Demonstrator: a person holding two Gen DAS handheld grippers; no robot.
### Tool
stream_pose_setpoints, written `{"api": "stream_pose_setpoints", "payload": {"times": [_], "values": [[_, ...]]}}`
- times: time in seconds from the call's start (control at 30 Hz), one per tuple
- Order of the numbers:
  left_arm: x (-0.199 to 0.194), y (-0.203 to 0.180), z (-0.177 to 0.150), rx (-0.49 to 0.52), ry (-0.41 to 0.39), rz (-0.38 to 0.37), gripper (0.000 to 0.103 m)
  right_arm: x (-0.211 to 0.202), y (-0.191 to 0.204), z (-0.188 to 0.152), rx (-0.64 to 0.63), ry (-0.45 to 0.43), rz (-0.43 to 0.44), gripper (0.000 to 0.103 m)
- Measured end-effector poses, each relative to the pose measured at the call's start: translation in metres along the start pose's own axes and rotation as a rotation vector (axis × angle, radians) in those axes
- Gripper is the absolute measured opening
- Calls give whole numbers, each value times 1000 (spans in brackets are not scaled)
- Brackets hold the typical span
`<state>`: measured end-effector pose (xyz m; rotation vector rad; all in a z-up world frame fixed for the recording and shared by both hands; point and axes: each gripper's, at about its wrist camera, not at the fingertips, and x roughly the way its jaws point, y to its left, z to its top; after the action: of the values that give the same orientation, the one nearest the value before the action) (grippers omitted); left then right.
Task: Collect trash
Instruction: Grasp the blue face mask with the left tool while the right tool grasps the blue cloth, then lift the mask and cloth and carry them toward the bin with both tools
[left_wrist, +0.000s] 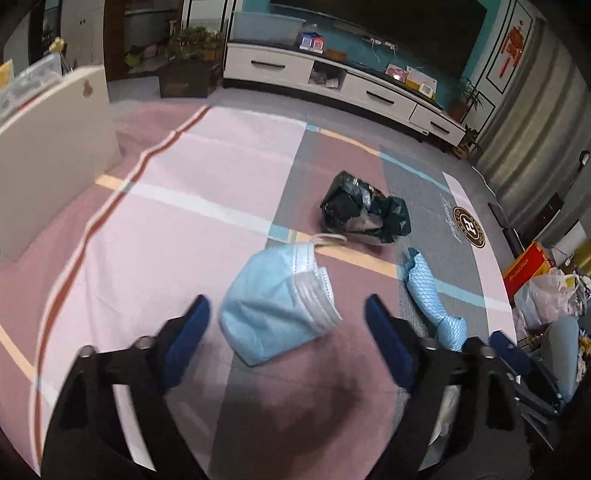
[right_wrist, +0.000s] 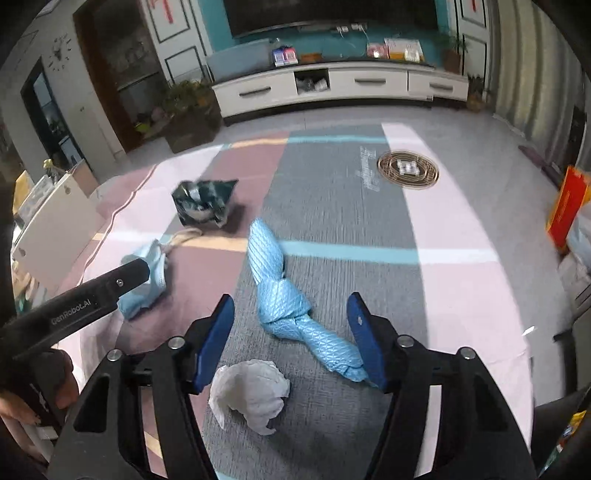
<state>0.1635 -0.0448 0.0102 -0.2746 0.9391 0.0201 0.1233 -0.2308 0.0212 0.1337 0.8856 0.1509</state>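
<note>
**Ana:** Carpet (left_wrist: 184, 229) first, since it's the biggest thing under both tools: flat, short-piled, blocked out in pink, mauve and grey with pale stripes. All the trash lies on it. What step would you call this?

**Ben:** Reaching in, I'd judge. Nothing is gripped yet. The left gripper (left_wrist: 288, 314) points down with its blue pads spread wide, and the face mask (left_wrist: 277, 310) sits between them, untouched on either side. The right gripper (right_wrist: 291, 317) is also parted, a little narrower, and straddles the blue wrapper (right_wrist: 284, 306); whether the right pad brushes the wrapper's near end I can't tell.

**Ana:** And further out?

**Ben:** Ahead of the left gripper, well past the mask, is the dark green bag (left_wrist: 365, 214), crinkled, glossy plastic, slumped open. Just under the right gripper's left pad lies a tissue (right_wrist: 251, 391), white, balled, soft.

**Ana:** Textures on the two targets?

**Ben:** The wrapper is long, twisted and knotted in the middle, with a quilted diamond emboss; it should bunch easily. The mask is pleated light-blue fabric, domed, with white edging and an ear loop trailing away from the gripper.

**Ana:** So the next move?

**Ben:** Probably lowering each pair of pads to the carpet and closing on the limp material, pinching a raised fold instead of a flat edge.
</note>
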Motion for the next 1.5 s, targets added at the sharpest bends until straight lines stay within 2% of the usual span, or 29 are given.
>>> {"api": "stream_pose_setpoints", "payload": {"times": [0.07,0.17,0.23,0.27,0.3,0.4,0.53,0.8,0.9,1.0,1.1,1.17,1.2,1.23,1.33,1.5], "values": [[7,-1,0,3,22,32,54,5,1,-1,-1,10,-15,57],[11,-2,-3,24,22,41,34,10,5,-5,-44,10,-38,44],[12,0,-4,18,18,46,27,14,7,-5,-49,19,-5,28],[11,1,-4,12,18,45,21,14,8,-6,-55,20,7,26],[10,3,-4,4,17,44,20,14,10,-6,-62,18,3,23],[0,7,-6,-28,15,12,16,6,10,-5,-54,11,28,1],[-32,1,-8,-7,-39,7,16,-22,1,-1,9,-43,82,1],[-114,-23,-17,35,-156,-83,16,-91,-14,-6,83,-175,159,1],[-136,-28,-22,47,-179,-104,16,-93,-20,-6,96,-169,173,1],[-150,-26,-30,65,-198,-106,16,-78,-25,-3,112,-125,161,1],[-157,-19,-42,81,-200,-99,16,-61,-26,0,129,-88,153,9],[-158,-16,-46,87,-195,-97,16,-49,-22,3,113,-84,126,24],[-158,-13,-48,86,-192,-99,16,-43,-21,3,106,-74,118,43],[-158,-11,-49,80,-191,-99,16,-37,-19,3,100,-61,118,55],[-157,-6,-56,72,-175,-107,16,-14,-13,2,89,-9,125,56],[-155,0,-65,63,-158,-116,16,22,5,-7,14,53,61,56]]}}
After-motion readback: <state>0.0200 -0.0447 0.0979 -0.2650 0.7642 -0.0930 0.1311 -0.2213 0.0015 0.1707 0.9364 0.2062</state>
